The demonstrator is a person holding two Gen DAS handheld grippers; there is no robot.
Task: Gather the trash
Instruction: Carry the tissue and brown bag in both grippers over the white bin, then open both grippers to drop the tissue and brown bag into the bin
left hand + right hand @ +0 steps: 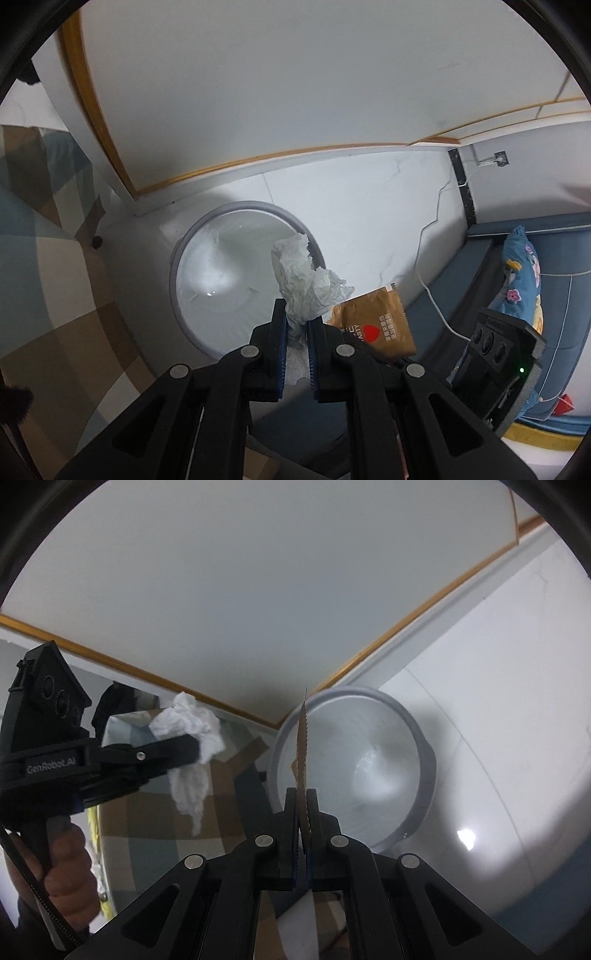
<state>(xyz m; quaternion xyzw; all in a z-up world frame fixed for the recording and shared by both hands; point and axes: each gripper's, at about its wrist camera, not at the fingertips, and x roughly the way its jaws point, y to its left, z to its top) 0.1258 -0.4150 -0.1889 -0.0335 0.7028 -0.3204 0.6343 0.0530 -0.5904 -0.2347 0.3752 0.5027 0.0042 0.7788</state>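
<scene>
Left gripper clamped on a crumpled white tissue, held above a grey-rimmed bin lined with a clear bag. Right gripper pinching a brown snack wrapper (red heart printed on it), seemingly just beside the bin's rim. Checked cloth at left.

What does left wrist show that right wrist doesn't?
Left wrist only: the brown packet's printed face with its red heart, a blue sofa with a floral cushion, and a white cable on the floor.
Right wrist only: the person's hand on the left gripper's handle, and the packet edge-on.
Both: the lined trash bin, the crumpled tissue, the packet, and the checked fabric.
</scene>
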